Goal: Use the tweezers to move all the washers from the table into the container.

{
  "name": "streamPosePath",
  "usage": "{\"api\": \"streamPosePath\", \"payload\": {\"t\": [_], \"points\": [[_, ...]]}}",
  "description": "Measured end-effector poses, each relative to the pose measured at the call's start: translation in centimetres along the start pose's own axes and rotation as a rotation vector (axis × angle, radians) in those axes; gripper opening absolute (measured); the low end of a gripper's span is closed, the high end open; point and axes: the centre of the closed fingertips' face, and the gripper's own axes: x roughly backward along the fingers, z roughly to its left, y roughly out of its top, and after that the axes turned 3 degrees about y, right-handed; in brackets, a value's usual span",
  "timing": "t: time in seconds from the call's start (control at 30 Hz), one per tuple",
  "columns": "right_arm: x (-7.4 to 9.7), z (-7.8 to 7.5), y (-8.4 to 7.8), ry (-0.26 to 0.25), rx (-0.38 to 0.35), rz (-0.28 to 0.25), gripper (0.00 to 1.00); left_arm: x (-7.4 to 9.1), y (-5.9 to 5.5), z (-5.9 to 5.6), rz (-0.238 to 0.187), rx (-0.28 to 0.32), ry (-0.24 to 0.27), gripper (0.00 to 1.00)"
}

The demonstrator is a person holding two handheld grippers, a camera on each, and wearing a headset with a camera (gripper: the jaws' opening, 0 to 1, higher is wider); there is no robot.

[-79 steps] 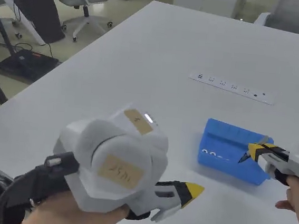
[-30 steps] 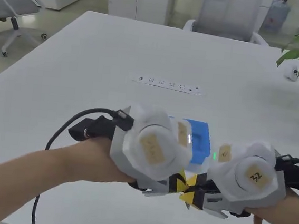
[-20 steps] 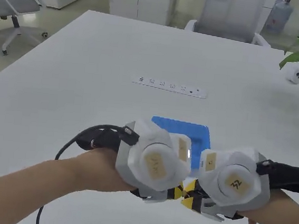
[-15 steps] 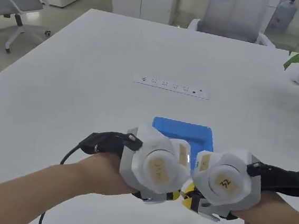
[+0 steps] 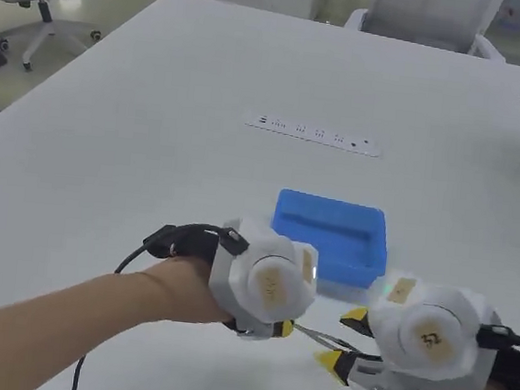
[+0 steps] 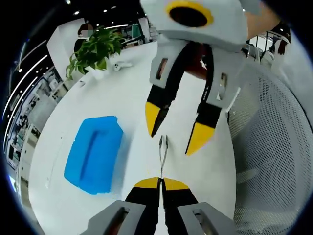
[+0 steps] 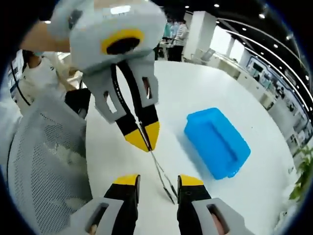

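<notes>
In the head view the left gripper (image 5: 286,327) is pinched tight on the tweezers (image 5: 318,336). Their thin legs reach across to the right gripper (image 5: 344,338), whose jaws stand spread on either side of the far end. The blue container (image 5: 330,232) sits just beyond both, apart from them. Bare tabletop (image 5: 154,148) lies all round it, out to a power strip (image 5: 316,134) and the distant left edge.

In the left gripper view the tweezers rise from its closed tips into the gap of the right gripper's parted jaws. The container lies off to one side.

In the right gripper view its own jaws hold nothing. The tabletop's edge runs beside a mesh chair (image 7: 44,161).
</notes>
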Motion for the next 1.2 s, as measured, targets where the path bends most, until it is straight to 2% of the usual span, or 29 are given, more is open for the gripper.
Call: {"api": "streamPosePath", "payload": {"t": [0.1,0.13,0.27,0.37,0.47,0.5,0.53,0.57,0.67,0.73,0.77,0.8,0.87,0.93,0.97,1.0,1.1,1.13,1.17,1.2], "points": [[1.8,0.3,-0.5,-0.03,-0.137,-0.064,0.33,-0.8,-0.5,0.2,0.014,0.022,-0.005,0.0],[2.6,0.5,-0.9,-0.043,-0.202,-0.078,0.34,-1.3,-0.9,0.2,0.026,0.023,-0.008,0.0],[5.3,0.9,-1.6,-0.091,-0.365,-0.164,0.35,-2.5,-2.4,0.2,0.069,0.02,-0.009,0.0],[7.0,1.1,-2.1,-0.134,-0.431,-0.206,0.36,-3.2,-3.3,0.2,0.097,0.028,-0.012,0.0],[8.1,1.6,-2.5,-0.155,-0.441,-0.211,0.36,-3.7,-4.0,0.4,0.122,0.018,-0.002,0.0],[8.4,1.7,-2.6,-0.162,-0.441,-0.214,0.36,-3.7,-4.1,0.8,0.117,0.024,0.022,0.0],[8.8,1.7,-2.7,-0.178,-0.441,-0.22,0.37,-4.0,-3.8,0.7,0.097,0.062,0.019,0.0],[9.1,1.7,-2.7,-0.186,-0.441,-0.224,0.37,-4.0,-3.8,0.7,0.103,0.099,0.007,0.0],[9.5,1.8,-2.8,-0.188,-0.456,-0.234,0.38,-3.5,-3.8,0.7,0.107,0.056,0.018,0.0],[9.7,1.7,-2.7,-0.194,-0.455,-0.243,0.4,-3.6,-3.8,0.6,0.117,0.067,0.035,0.0],[10.0,1.7,-2.4,-0.199,-0.451,-0.247,0.4,-3.4,-3.9,0.9,0.126,0.097,0.065,0.01],[10.2,1.6,-2.2,-0.209,-0.446,-0.256,0.4,-3.2,-4.0,1.0,0.123,0.121,0.074,0.05],[10.7,1.2,-1.8,-0.229,-0.442,-0.279,0.42,-2.9,-4.2,0.4,0.11,0.215,0.055,0.18],[11.1,0.8,-1.4,-0.248,-0.452,-0.304,0.44,-2.2,-5.2,0.5,0.117,0.316,0.098,0.32],[11.3,0.6,-1.3,-0.261,-0.454,-0.313,0.46,-1.7,-5.3,0.5,0.096,0.366,0.121,0.37],[11.5,0.3,-1.2,-0.281,-0.452,-0.325,0.48,-1.0,-4.9,0.6,0.037,0.439,0.155,0.42],[11.8,-0.3,-1.3,-0.316,-0.46,-0.342,0.54,1.8,-3.9,0.5,-0.078,0.606,0.228,0.65],[12.0,-0.6,-1.5,-0.33,-0.463,-0.346,0.55,2.7,-3.9,0.4,-0.095,0.628,0.25,0.73],[12.1,-0.7,-1.6,-0.338,-0.461,-0.35,0.57,4.2,-3.5,0.6,-0.139,0.655,0.299,0.8],[12.3,-0.9,-1.7,-0.349,-0.457,-0.351,0.59,5.2,-3.1,0.6,-0.179,0.681,0.317,0.86]]}}
